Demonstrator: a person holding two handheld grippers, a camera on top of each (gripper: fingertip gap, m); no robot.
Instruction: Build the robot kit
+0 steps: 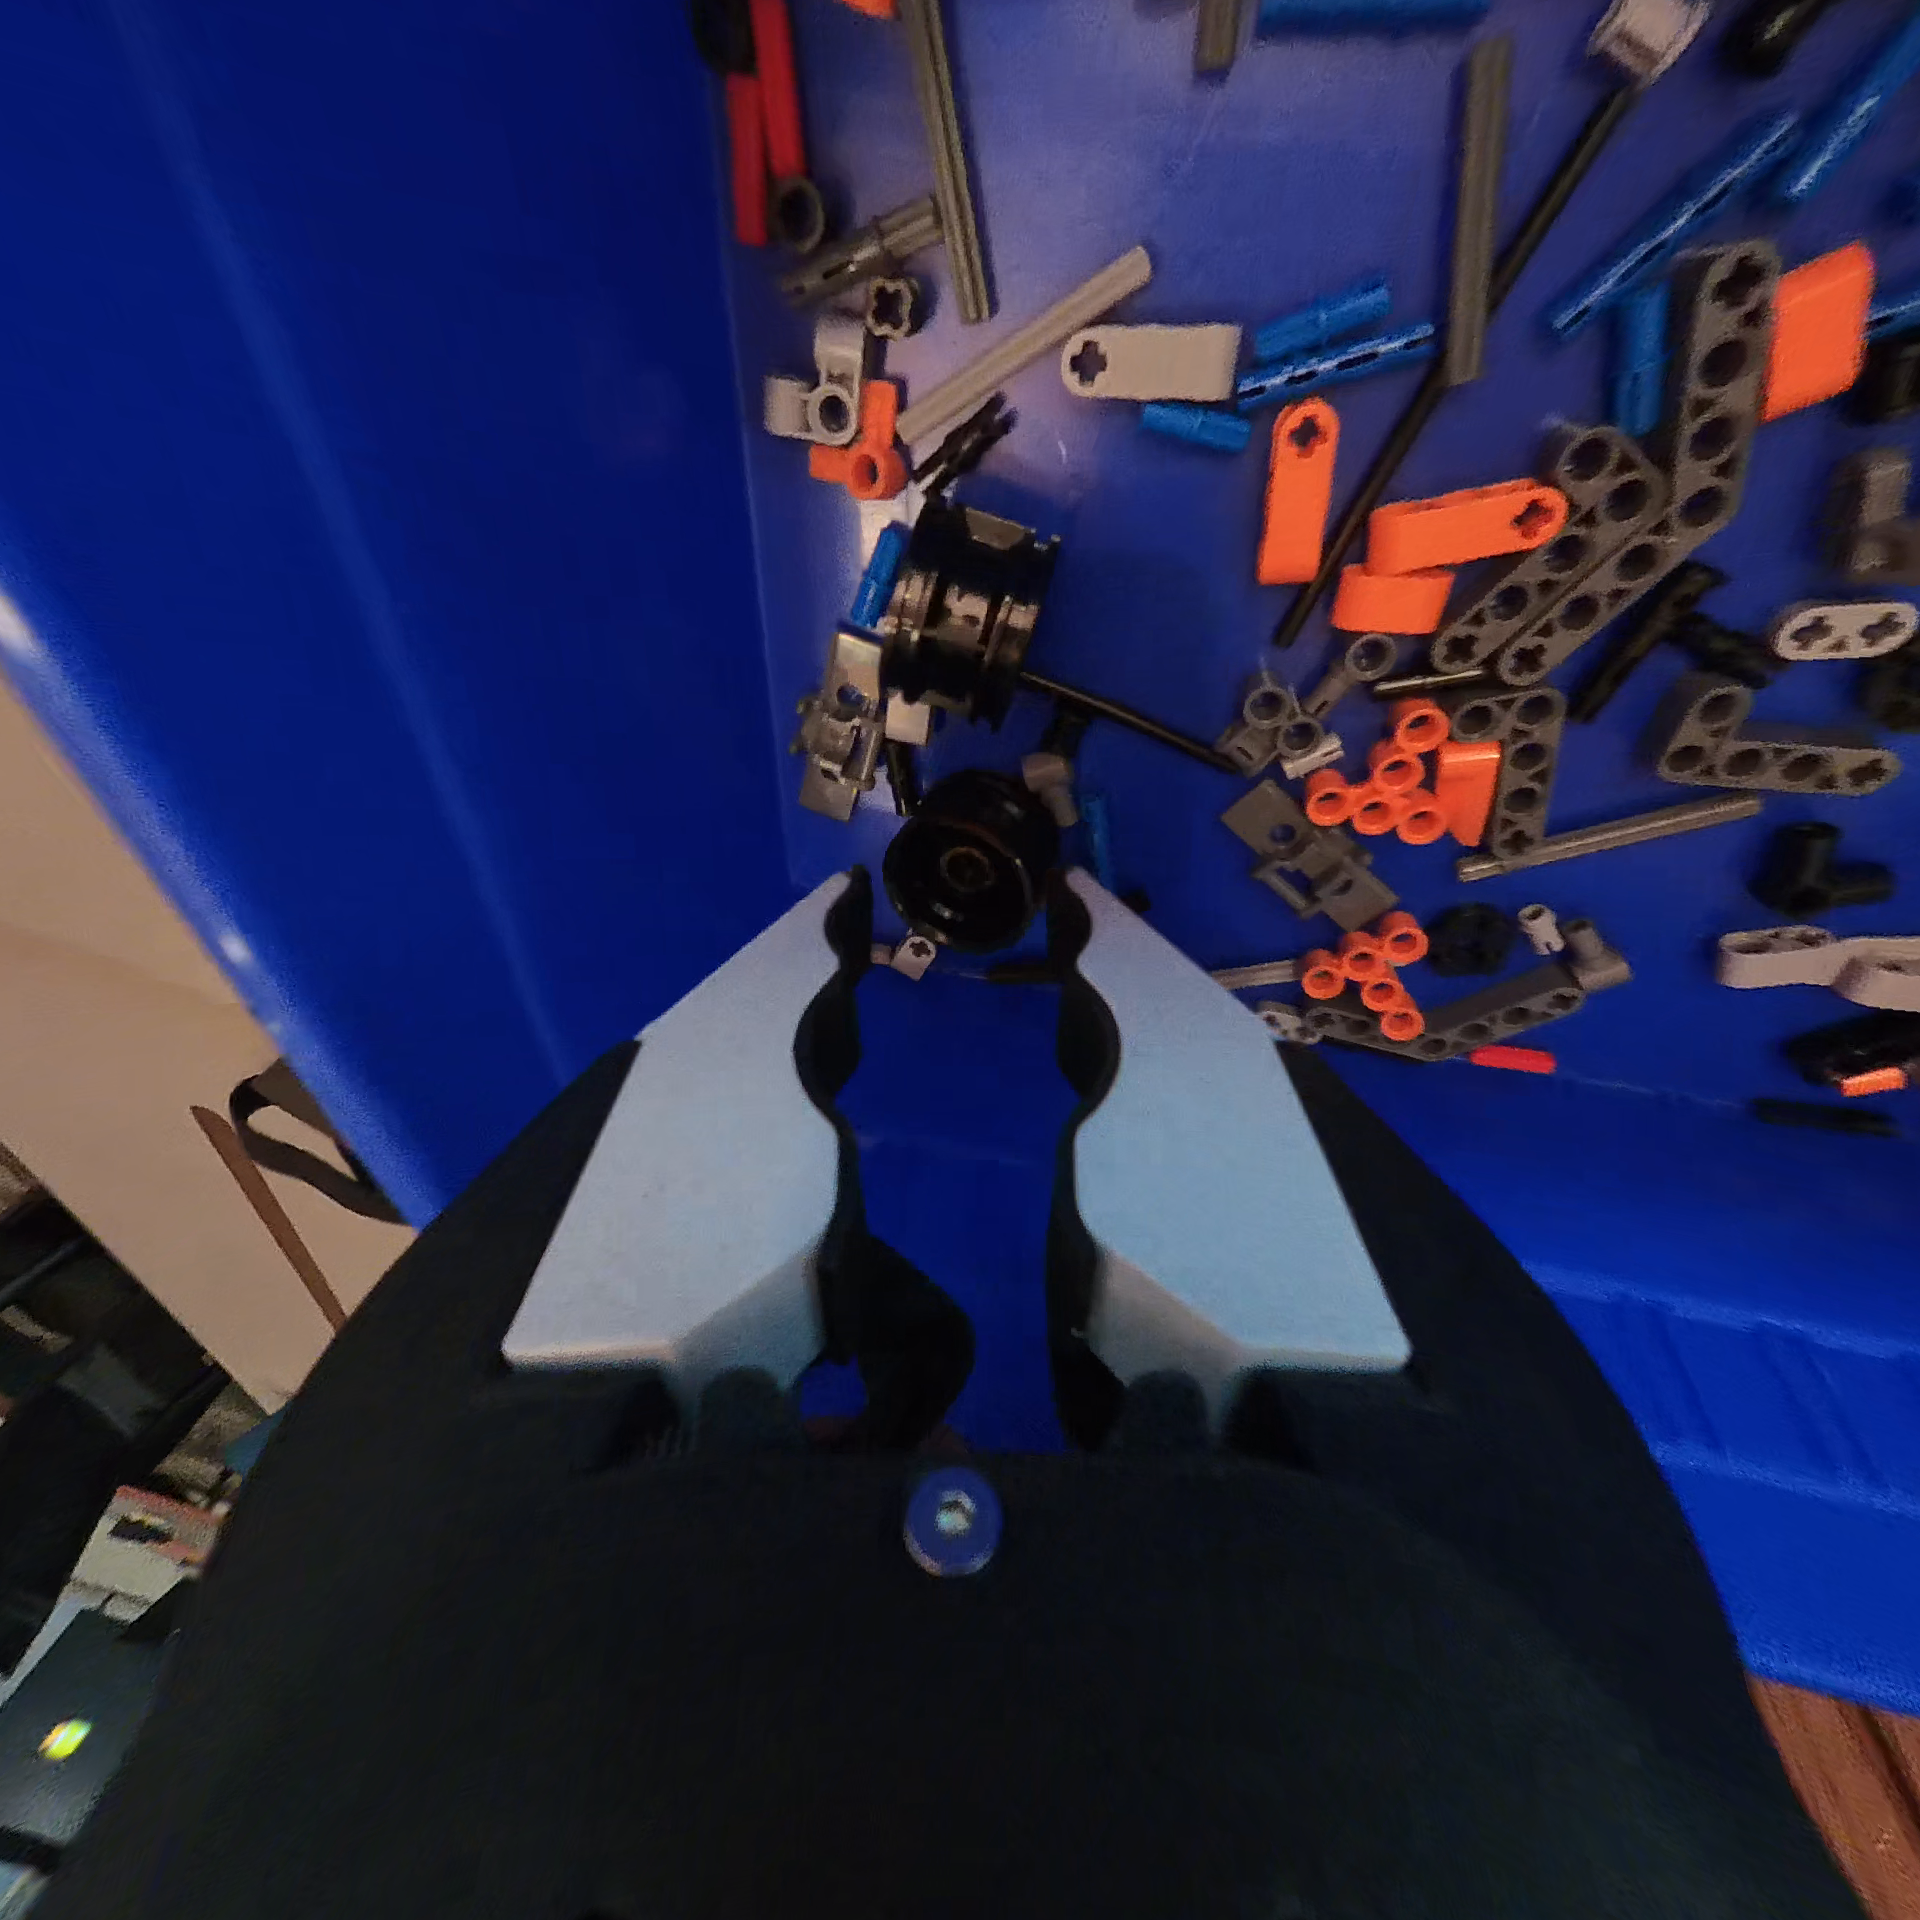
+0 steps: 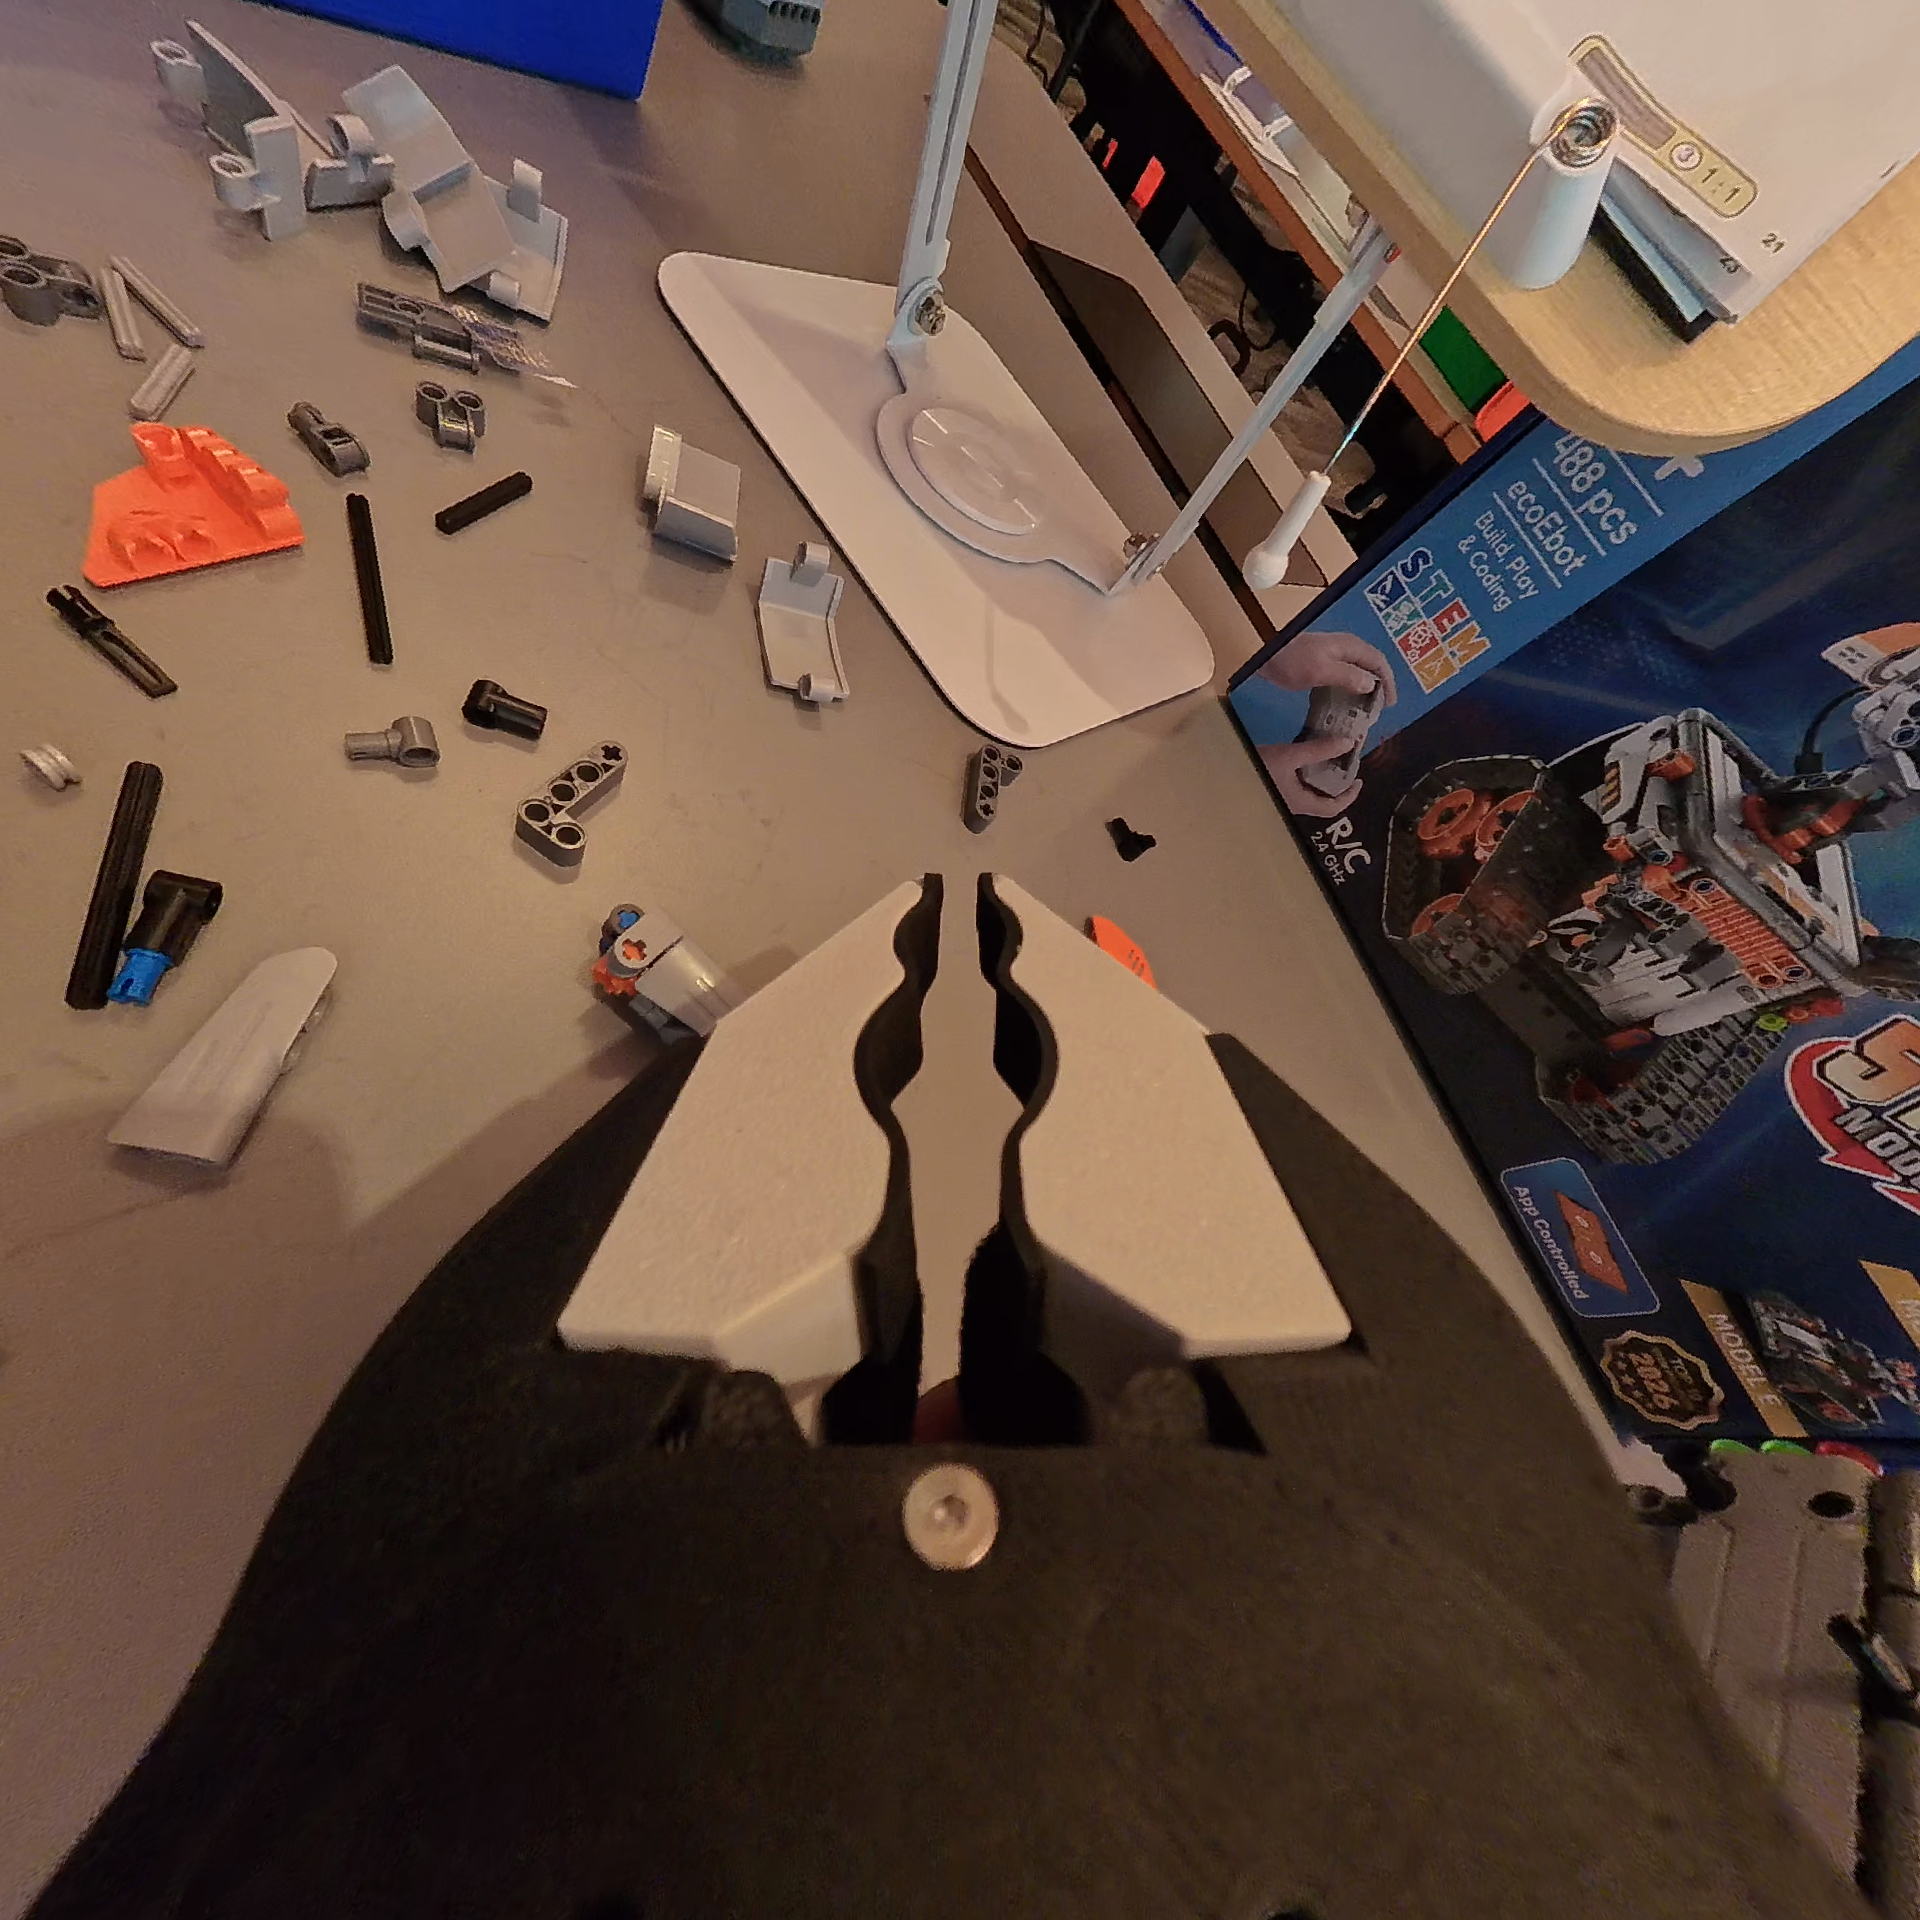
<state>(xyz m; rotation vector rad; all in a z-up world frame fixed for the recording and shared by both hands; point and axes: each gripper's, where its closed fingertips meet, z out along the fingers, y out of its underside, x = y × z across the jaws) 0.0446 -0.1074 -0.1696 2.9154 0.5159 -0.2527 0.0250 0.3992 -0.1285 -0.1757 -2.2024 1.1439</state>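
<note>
Our left hand-held gripper [image 1: 958,914], jaws spread, brackets a black wheel [image 1: 961,875] in a blue bin [image 1: 468,520].
Our right hand-held gripper [image 2: 958,894], nearly closed and empty, hovers over the table [image 2: 727,831] near a grey beam [image 2: 989,784].

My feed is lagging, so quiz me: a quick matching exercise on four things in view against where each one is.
Things:
1. black wheel
2. orange flat panel
3. white lamp base
4. printed box

Places:
A. on the grey table, left of the right tool
B. between the left tool tips, in the blue bin
C. right of the right tool
D. ahead of the right tool

Pairs: 1-B, 2-A, 3-D, 4-C
</note>
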